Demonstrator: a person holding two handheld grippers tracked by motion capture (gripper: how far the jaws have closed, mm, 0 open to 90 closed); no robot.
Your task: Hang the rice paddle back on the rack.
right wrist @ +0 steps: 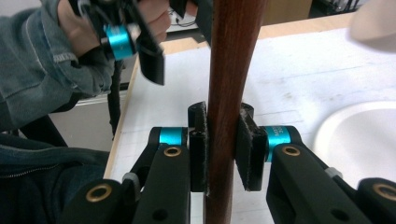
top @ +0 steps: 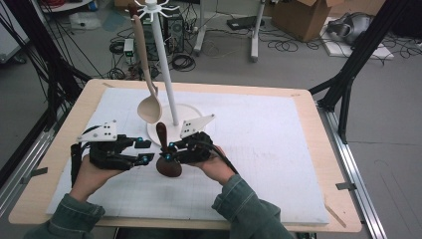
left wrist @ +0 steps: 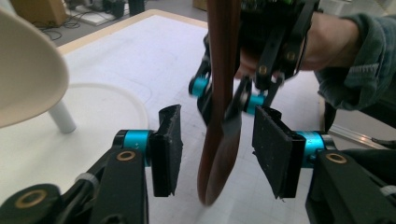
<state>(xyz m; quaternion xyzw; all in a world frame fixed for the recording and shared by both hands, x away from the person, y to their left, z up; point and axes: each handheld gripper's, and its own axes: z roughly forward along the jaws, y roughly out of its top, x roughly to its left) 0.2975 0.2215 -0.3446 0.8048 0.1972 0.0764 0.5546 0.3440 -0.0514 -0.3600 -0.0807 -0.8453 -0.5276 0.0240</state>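
With the pale spoon [top: 148,107] already hung on the rack [top: 164,64] | right gripper [right wrist: 223,147] pinches dark spoon [top: 167,158], still to hang | left gripper [left wrist: 212,149] spread, clear.

A: Lighting's pretty even, soft and diffuse. The white mat [top: 249,129] on the table is bright but not blown out, and shadows around the stand's round base [top: 191,112] are faint.

B: Yeah, the high view is a bit soft and low-res overall. Close up, the dark wooden spoon [left wrist: 219,121] is smeared and out of focus next to the left gripper [left wrist: 217,154] pads.

A: Same in the right gripper view: the handle [right wrist: 229,93] is sharp at the pads, while the sleeve [right wrist: 32,65] beyond it goes blurry.
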